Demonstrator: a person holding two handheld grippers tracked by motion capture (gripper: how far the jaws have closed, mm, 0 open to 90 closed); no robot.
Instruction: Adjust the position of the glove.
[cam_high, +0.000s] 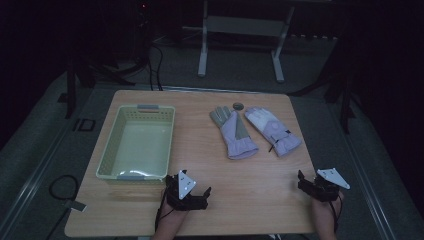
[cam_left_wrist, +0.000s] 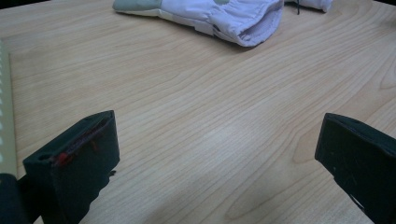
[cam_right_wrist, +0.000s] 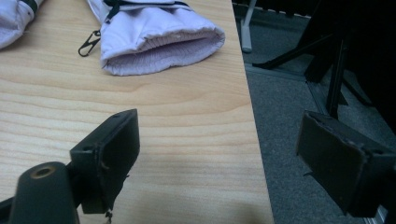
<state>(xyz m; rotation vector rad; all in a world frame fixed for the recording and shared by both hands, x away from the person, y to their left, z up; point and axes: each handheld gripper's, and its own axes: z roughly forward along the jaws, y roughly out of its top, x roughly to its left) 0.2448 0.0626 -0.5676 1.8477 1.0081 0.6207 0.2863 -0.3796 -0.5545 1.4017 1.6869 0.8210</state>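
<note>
Two pale lilac gloves are lying side by side on the far right part of the wooden surface (cam_high: 200, 150), the left glove (cam_high: 233, 132) palm up with grey patches, the right glove (cam_high: 273, 131) just beside it with a small black clip at its cuff; their cuffs are pointing toward the person. A small round dark object (cam_high: 238, 105) is sitting just beyond them. A pale green basket (cam_high: 137, 142) is standing on the left half of the surface, well apart from the gloves. The left claw (cam_high: 200, 196) is resting near the front edge, just beside the basket's near corner, its jaws spread wide and gripping nothing. The right claw (cam_high: 306, 181) is hovering at the surface's right front edge, jaws likewise gaping and bare, with the right glove's open cuff lying ahead of it.
</note>
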